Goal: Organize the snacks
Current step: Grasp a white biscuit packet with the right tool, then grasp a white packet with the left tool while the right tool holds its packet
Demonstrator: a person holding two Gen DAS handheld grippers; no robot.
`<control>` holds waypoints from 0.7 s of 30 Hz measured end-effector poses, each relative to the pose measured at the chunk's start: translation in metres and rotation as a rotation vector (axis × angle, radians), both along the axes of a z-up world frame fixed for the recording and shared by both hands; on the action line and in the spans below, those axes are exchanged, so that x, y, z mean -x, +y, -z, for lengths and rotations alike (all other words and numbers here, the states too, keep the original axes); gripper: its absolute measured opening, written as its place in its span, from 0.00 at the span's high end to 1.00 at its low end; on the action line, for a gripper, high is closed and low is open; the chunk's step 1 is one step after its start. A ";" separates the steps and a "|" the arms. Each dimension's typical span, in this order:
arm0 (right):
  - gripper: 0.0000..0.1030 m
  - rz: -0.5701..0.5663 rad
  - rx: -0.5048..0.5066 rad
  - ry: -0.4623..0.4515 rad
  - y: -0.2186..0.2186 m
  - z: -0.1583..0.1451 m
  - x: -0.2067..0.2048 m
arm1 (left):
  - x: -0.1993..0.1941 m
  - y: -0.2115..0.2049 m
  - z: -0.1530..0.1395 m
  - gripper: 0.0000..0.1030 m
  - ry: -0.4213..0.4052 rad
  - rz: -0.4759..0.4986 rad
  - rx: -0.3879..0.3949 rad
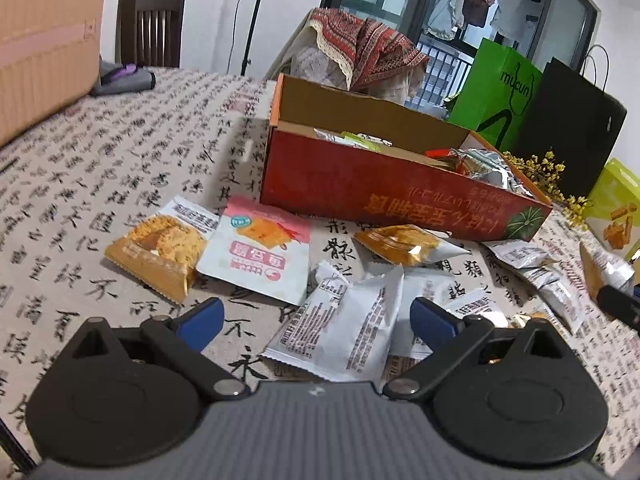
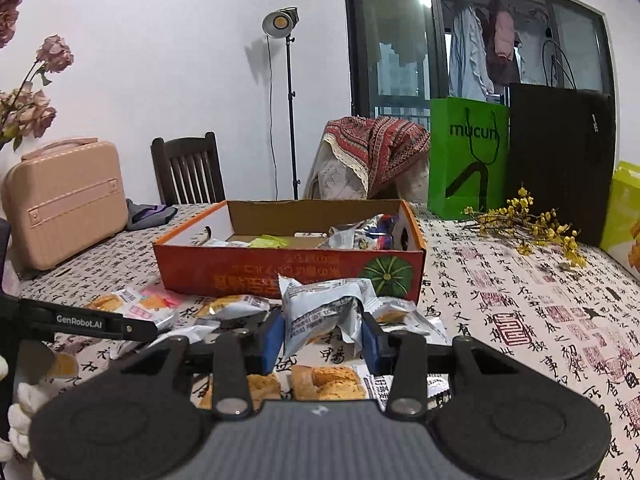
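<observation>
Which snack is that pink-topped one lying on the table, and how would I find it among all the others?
Start at the long red cardboard box on the calligraphy tablecloth. Just in front of the box's left end lies a flat pouch, beside an orange packet. It alone has a pink top and a white body; its neighbours are orange or silvery white.

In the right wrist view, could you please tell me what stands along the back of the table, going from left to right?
Pink case → dark cloth → red box → green bag → black bag → yellow-green box.
</observation>
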State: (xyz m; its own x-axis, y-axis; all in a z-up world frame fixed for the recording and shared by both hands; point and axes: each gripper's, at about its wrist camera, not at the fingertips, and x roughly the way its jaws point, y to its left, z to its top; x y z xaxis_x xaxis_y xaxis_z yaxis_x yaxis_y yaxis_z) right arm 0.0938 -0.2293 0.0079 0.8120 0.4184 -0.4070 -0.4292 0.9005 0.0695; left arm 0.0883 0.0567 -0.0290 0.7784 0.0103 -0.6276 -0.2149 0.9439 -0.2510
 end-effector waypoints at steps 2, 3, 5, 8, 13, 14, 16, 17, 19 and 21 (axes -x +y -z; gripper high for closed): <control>0.61 0.000 -0.002 0.005 0.000 0.002 -0.002 | -0.001 0.003 0.001 0.07 0.000 0.009 0.026; 0.61 -0.001 -0.006 0.009 -0.001 0.003 -0.002 | -0.001 0.003 0.002 0.07 -0.002 0.011 0.035; 0.61 -0.009 -0.019 0.024 -0.001 0.006 -0.003 | -0.001 0.005 0.002 0.11 -0.009 0.019 0.046; 0.61 -0.013 -0.021 0.032 0.000 0.008 -0.004 | 0.000 0.005 0.002 0.24 -0.016 0.023 0.051; 0.61 -0.015 -0.023 0.042 0.000 0.012 -0.004 | 0.001 0.005 0.002 0.44 -0.026 0.040 0.066; 0.61 -0.014 -0.022 0.044 0.000 0.012 -0.005 | 0.001 0.004 0.002 0.48 -0.029 0.039 0.063; 0.61 -0.012 -0.022 0.048 0.000 0.013 -0.006 | 0.002 0.004 0.001 0.51 -0.034 0.036 0.057; 0.61 -0.012 -0.022 0.050 0.000 0.014 -0.006 | 0.002 0.004 0.000 0.52 -0.037 0.035 0.053; 0.61 -0.013 -0.022 0.052 -0.001 0.014 -0.006 | 0.004 0.003 0.000 0.53 -0.040 0.033 0.049; 0.61 -0.013 -0.021 0.052 -0.001 0.014 -0.007 | 0.005 0.003 -0.002 0.55 -0.046 0.027 0.043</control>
